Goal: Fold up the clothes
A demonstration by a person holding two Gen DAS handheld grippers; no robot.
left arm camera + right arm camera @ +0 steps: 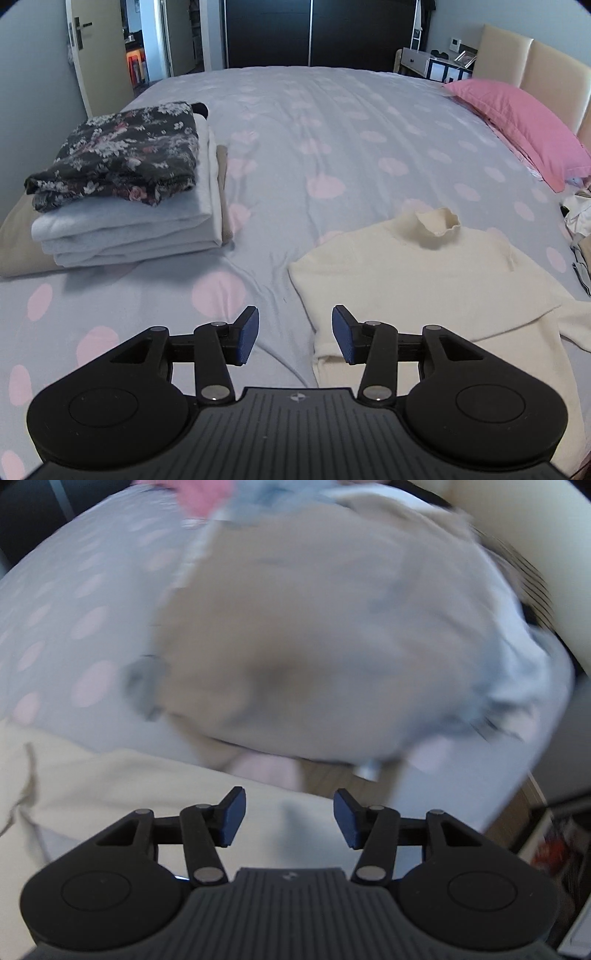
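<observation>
Cream sweater (417,273) lies flat beside folded stack (122,192); pink pillow (517,125) behind, both grippers (294,334) (289,818) open, empty.

One cream sweater (424,273), one pink pillow (517,125), and three folded garments (stacked) (122,192) at least.
</observation>
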